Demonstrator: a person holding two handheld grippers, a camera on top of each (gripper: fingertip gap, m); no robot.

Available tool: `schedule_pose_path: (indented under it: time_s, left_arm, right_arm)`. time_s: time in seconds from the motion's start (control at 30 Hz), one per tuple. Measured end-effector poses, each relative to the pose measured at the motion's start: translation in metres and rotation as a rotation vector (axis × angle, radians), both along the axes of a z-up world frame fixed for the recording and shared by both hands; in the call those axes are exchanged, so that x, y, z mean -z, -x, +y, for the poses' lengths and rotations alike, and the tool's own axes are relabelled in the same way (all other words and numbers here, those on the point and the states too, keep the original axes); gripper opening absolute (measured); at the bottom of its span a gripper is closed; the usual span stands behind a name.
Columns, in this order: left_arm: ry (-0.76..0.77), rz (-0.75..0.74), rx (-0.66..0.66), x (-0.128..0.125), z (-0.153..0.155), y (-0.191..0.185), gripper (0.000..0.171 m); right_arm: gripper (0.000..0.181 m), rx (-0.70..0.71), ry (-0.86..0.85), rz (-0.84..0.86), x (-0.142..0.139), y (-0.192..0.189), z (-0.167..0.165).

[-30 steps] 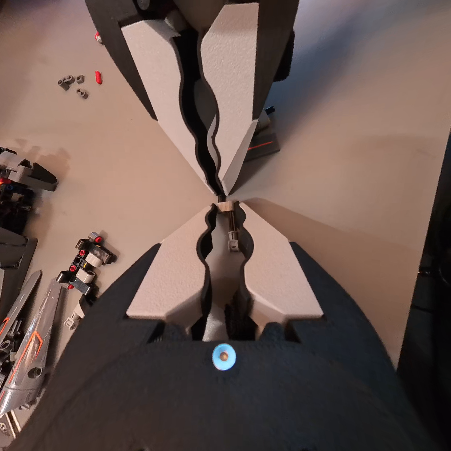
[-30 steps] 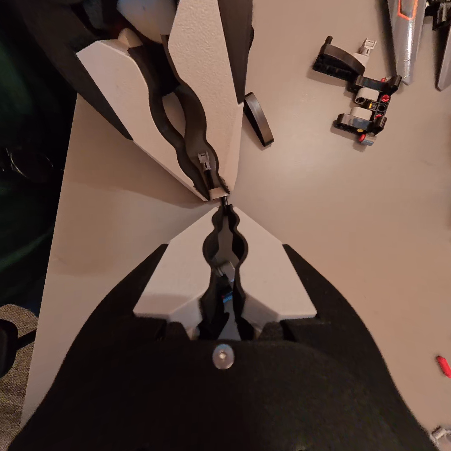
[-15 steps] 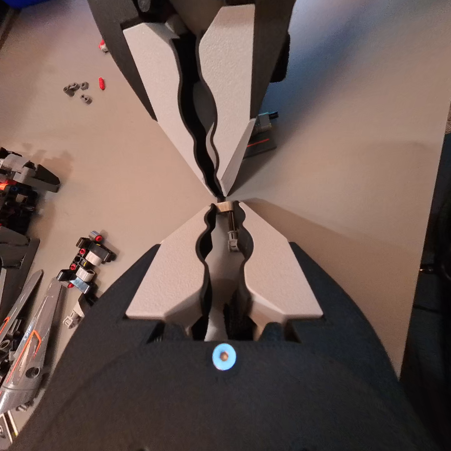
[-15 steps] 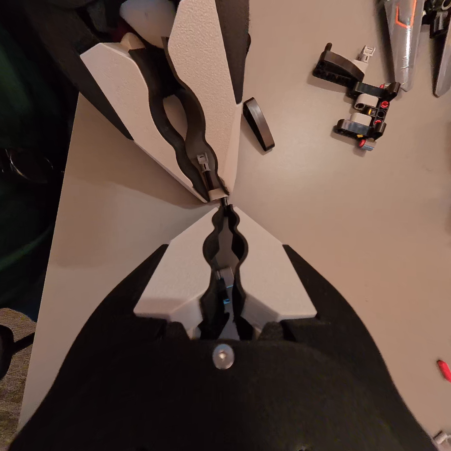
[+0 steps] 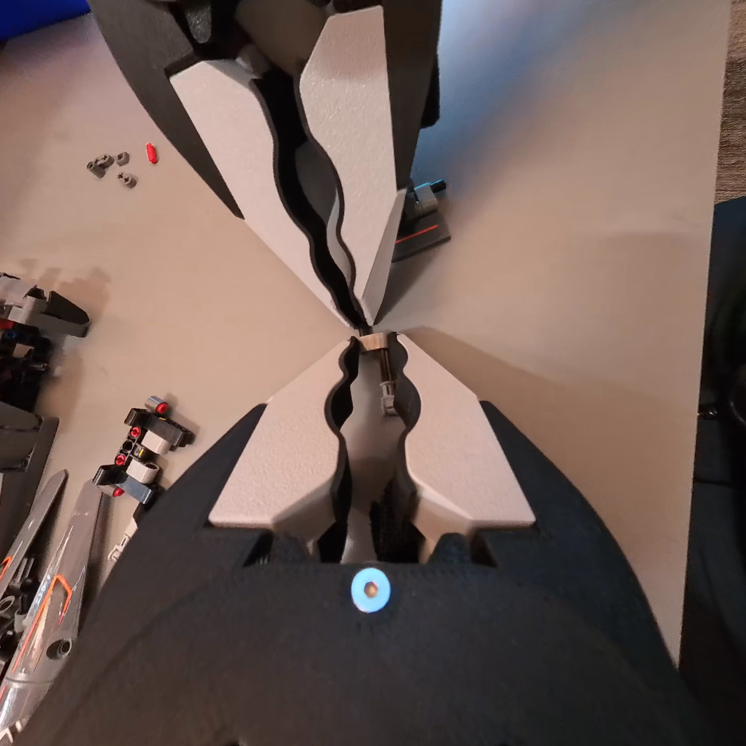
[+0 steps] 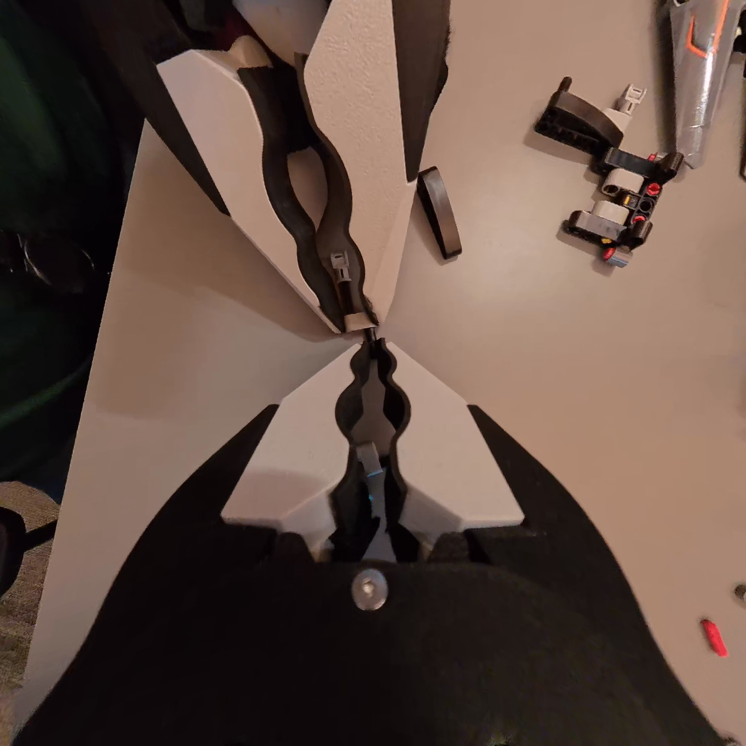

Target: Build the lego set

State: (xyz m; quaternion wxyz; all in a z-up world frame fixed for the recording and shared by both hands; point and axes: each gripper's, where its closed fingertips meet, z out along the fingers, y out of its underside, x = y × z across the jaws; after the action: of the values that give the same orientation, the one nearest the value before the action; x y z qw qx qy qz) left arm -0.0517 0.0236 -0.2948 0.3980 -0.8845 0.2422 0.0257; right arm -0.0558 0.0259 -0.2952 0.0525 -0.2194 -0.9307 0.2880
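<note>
My left gripper (image 5: 373,341) is shut on a small pale bush (image 5: 372,342) that sits on a thin black axle with a grey connector end (image 5: 386,397) lying back between my fingers. My right gripper (image 5: 363,323) comes in from the top, tip to tip with the left. In the right wrist view my right gripper (image 6: 373,348) is shut on the black axle's tip (image 6: 371,336), which sticks out of the pale bush (image 6: 357,321) in the left gripper (image 6: 357,325). Both are held above the beige table (image 5: 565,202).
A black and grey Technic sub-assembly (image 5: 145,448) (image 6: 617,202) and silver wing panels (image 5: 44,565) (image 6: 694,60) lie on the table. So do a black curved piece (image 6: 439,214), small grey pieces (image 5: 109,167), a red piece (image 6: 713,642) and a dark red-striped plate (image 5: 424,234). Less than 4 cm separates the two grippers' tips. From either gripper's tips it is about 5 cm to the dark red-striped plate (image 5: 424,234).
Both grippers stay tip to tip with the same hold. The pair has drifted slightly over the table, so the loose pieces sit a little differently in both views.
</note>
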Motion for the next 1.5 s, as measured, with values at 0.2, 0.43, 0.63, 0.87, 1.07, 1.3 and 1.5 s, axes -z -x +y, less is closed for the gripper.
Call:
schedule_pose_path:
  time_s: [0.2,0.43,0.63,0.87,1.07,1.3,1.5]
  left_arm:
    - [-0.002,0.008,-0.034,0.0,0.001,0.0,0.013]
    - [-0.004,0.013,-0.056,0.0,0.001,-0.001,0.013]
    - [-0.005,0.013,-0.061,0.0,0.0,-0.001,0.013]
    - [0.003,-0.011,-0.051,0.0,0.001,-0.002,0.013]
    - [0.01,-0.029,-0.044,0.0,0.001,-0.002,0.013]
    - [0.016,-0.034,-0.031,0.0,-0.001,-0.004,0.013]
    - [0.016,-0.042,-0.032,0.0,-0.002,-0.005,0.013]
  right_arm:
    - [0.001,0.075,-0.01,-0.008,0.0,0.0,-0.001]
    - [0.001,0.128,0.017,-0.011,0.0,0.002,-0.002]
    - [0.001,0.138,0.032,-0.013,0.0,0.001,-0.001]
    - [0.01,0.08,0.056,0.022,-0.008,0.002,0.003]
    - [0.008,0.013,0.023,0.009,-0.001,-0.003,0.006]
    - [0.01,-0.108,0.056,-0.023,-0.005,-0.015,0.012]
    - [0.009,-0.128,0.052,-0.025,-0.011,-0.016,0.024]
